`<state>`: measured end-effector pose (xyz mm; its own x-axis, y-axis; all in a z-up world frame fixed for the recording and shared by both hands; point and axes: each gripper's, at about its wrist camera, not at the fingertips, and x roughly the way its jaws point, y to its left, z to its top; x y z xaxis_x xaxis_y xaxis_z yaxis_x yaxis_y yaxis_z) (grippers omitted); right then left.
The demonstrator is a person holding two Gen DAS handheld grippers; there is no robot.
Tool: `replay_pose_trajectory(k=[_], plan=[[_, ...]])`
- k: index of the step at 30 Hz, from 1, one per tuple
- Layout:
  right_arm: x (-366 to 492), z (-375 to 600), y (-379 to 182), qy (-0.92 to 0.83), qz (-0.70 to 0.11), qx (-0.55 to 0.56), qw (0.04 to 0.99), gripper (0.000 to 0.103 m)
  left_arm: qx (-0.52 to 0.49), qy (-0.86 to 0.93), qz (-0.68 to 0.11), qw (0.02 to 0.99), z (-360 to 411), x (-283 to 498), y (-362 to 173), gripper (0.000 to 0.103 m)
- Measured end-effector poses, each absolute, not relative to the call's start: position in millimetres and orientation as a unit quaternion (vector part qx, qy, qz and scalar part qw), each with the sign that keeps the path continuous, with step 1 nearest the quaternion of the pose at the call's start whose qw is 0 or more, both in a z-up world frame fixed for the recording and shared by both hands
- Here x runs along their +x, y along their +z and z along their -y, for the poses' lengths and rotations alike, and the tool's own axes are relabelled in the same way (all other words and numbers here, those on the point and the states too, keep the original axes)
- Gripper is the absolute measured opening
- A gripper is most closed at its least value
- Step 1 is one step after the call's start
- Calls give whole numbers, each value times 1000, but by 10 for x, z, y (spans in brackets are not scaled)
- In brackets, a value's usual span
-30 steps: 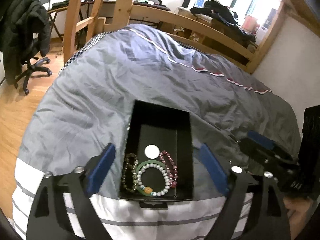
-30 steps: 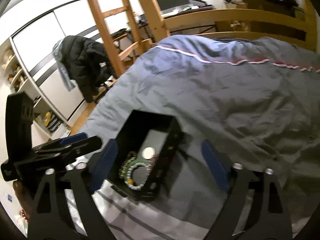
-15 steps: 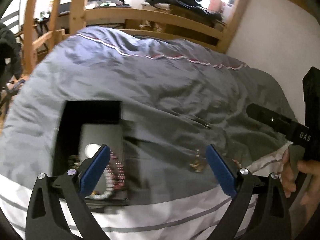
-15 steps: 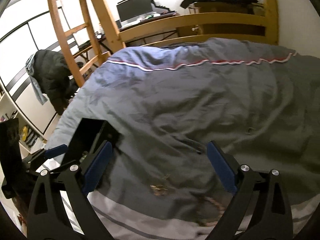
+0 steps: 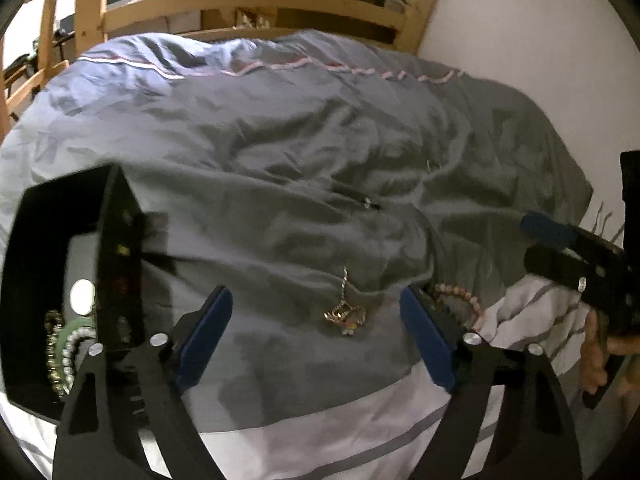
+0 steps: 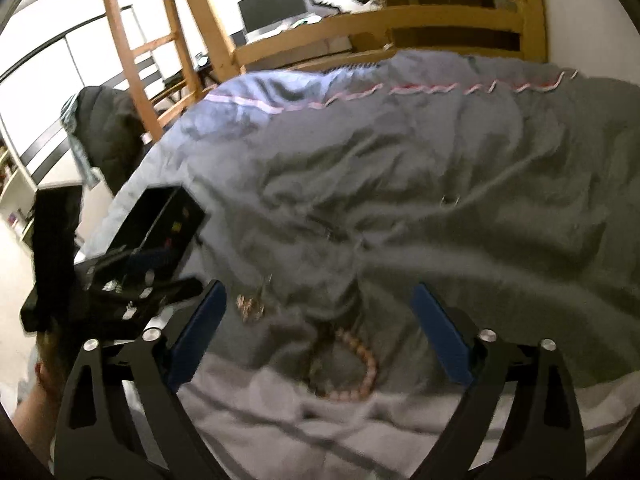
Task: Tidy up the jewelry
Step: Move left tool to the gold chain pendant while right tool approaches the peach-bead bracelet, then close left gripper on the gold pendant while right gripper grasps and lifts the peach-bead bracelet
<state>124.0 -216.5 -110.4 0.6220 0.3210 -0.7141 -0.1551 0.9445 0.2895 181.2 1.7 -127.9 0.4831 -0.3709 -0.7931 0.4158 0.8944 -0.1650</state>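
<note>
A tangled gold chain [image 5: 344, 315] lies on the grey duvet between the fingers of my left gripper [image 5: 314, 296], whose jaws are closing with nothing touching the pads. A pink bead bracelet [image 6: 358, 364] lies between the fingers of my right gripper [image 6: 319, 286], also closing, pads clear of it. In the left wrist view the bracelet [image 5: 460, 300] sits just past the right finger. The black jewelry box [image 5: 60, 240] at the left holds several bead bracelets [image 5: 68, 344] and a white disc [image 5: 82, 296]. The right wrist view shows the chain [image 6: 252, 304] and box [image 6: 160, 220] to the left.
The grey duvet [image 5: 300, 140] is rumpled, with a white striped band [image 5: 320, 432] near me. A wooden bed frame [image 6: 360, 28] and ladder [image 6: 132, 40] stand behind. The other gripper [image 5: 568, 256], held by a hand [image 5: 596, 356], is close at the right; a wall [image 5: 520, 20] borders that side.
Both grippers have swung right and lower, away from the box. The chain and pink bracelet have come into view between the fingers. Both pairs of jaws have narrowed a little.
</note>
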Motion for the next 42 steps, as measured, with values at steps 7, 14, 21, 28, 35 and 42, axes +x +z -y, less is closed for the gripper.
replay_pose_trajectory(k=[7, 14, 21, 28, 35, 42], plan=[[1211, 2038, -1458, 162, -449, 107, 872, 70, 57, -231, -485, 841, 130, 1863, -1630, 62], [1302, 1883, -1639, 155, -486, 70, 857, 66, 53, -259, -476, 839, 169, 1883, -1673, 58], [1354, 1843, -1800, 131, -515, 40, 846, 28, 63, -280, -487, 825, 280, 1873, -1753, 37], [1352, 1943, -1713, 119, -496, 68, 858, 12, 64, -282, -488, 823, 275, 1854, -1746, 18], [1345, 2044, -1563, 108, -464, 92, 874, 9, 70, -291, -485, 822, 316, 1819, -1711, 10], [1297, 2138, -1419, 110, -432, 120, 887, 9, 61, -286, -467, 834, 228, 1795, -1527, 10]])
